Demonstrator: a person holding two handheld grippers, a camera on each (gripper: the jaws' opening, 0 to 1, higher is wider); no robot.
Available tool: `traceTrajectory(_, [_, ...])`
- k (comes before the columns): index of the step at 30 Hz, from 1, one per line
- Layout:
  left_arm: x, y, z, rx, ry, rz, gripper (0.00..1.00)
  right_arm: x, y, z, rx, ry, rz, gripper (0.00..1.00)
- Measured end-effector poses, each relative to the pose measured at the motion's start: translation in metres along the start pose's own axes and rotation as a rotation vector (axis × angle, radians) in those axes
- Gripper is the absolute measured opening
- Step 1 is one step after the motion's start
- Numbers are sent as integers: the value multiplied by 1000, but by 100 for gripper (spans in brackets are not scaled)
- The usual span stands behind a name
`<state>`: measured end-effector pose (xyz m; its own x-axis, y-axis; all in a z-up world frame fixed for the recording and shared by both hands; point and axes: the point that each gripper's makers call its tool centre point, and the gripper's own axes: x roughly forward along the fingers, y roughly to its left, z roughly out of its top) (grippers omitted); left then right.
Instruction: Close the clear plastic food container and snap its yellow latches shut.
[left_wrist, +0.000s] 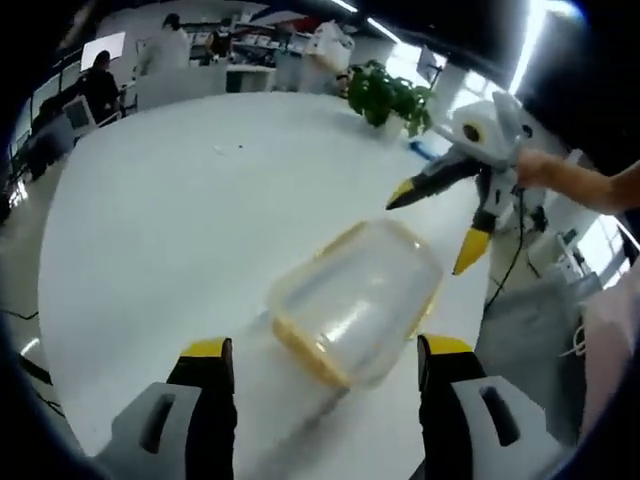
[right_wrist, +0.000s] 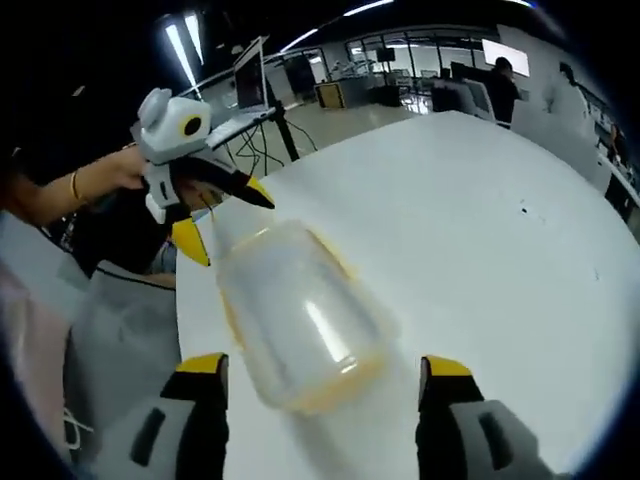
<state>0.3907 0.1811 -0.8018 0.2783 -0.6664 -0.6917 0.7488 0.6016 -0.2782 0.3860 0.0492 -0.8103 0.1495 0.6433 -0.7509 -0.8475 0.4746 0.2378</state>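
Clear food container (left_wrist: 355, 300) with yellow trim lies on the white table (left_wrist: 180, 220), near its edge, between both claws and touching neither. Left claw (left_wrist: 325, 365) open, jaws spread before the container; right claw (right_wrist: 325, 375) open likewise, holding nothing.

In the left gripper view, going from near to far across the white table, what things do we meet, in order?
Left gripper's fingers → clear plastic food container → right gripper, held open above the table → potted green plant at the far edge.
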Motion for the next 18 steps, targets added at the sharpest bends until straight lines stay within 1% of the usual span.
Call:
traceTrajectory(1, [2, -4, 0, 17, -3, -18, 76, 1, 1, 1, -11, -4, 8, 78])
traceTrajectory(2, [4, -5, 0, 36, -1, -20, 78, 2, 2, 3, -17, -22, 15, 78])
traceTrajectory(4, [9, -8, -2, 82, 8, -27, 82, 5, 2, 3, -12, -30, 14, 79])
traceTrajectory(6, [14, -11, -4, 94, 15, -30, 85, 9, 3, 4, -29, -34, 15, 80])
traceTrajectory(8, [18, -11, -4, 117, 16, -26, 85, 11, 4, 4, -69, -29, 17, 81])
traceTrajectory(11, [22, -8, -6, 150, 26, -1, 85, 14, 6, 1, -114, -10, 18, 82])
traceTrajectory(12, [25, -8, -6, 175, 25, 4, 85, 16, 7, 0, -146, -7, 16, 83])
traceTrajectory(15, [29, -9, -10, 186, 43, 5, 86, 20, 6, -3, -188, 8, -1, 86])
traceTrajectory(18, [31, -9, -12, 206, 54, 18, 85, 24, 5, -3, -232, 8, -9, 86])
